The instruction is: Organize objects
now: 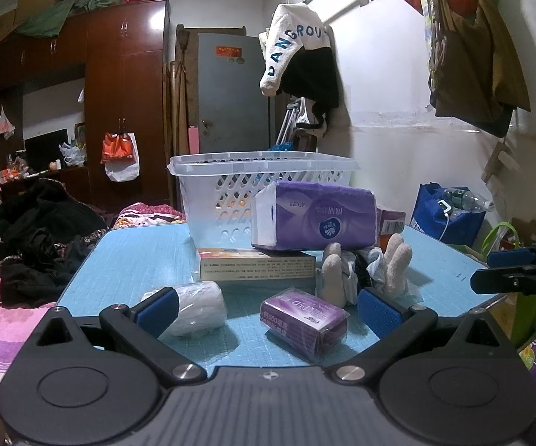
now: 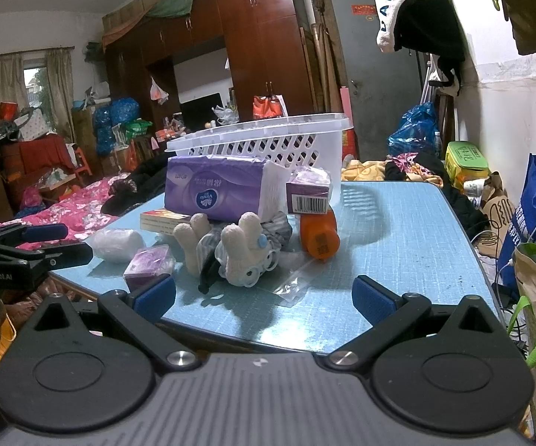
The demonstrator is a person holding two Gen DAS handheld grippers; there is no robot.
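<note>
A white slotted basket (image 1: 230,186) (image 2: 268,141) stands at the back of the blue table (image 1: 130,260) (image 2: 398,230). A purple tissue pack (image 1: 316,219) (image 2: 215,186) lies on a book (image 1: 256,267) (image 2: 163,219). In front lie a white roll (image 1: 201,308) (image 2: 119,243), a small purple packet (image 1: 305,319) (image 2: 148,265), a plush toy with cloth (image 1: 364,271) (image 2: 238,256), a purple box (image 2: 308,193) and an orange bottle (image 2: 320,238). My left gripper (image 1: 266,310) is open over the table's near edge, with the small packet between its fingers untouched. My right gripper (image 2: 264,297) is open at the front edge, empty.
A clear plastic bag (image 2: 290,286) lies flat near the front. A bed with dark and pink clothes (image 1: 26,252) is left of the table. Bags (image 1: 446,215) (image 2: 535,215) crowd the floor on the right by the wall. The table's right half (image 2: 416,223) is bare.
</note>
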